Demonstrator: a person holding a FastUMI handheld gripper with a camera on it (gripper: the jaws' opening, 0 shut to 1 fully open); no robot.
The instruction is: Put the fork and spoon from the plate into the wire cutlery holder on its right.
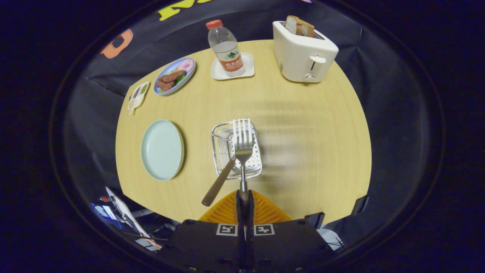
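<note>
The tool (243,197) is clamped on the fork (243,146) by its thin handle, tines poised over the wire cutlery holder (235,151) (spoon (219,184) already leaning inside), stiff, light, slick metal likely to pivot unless pinched firmly.
</note>
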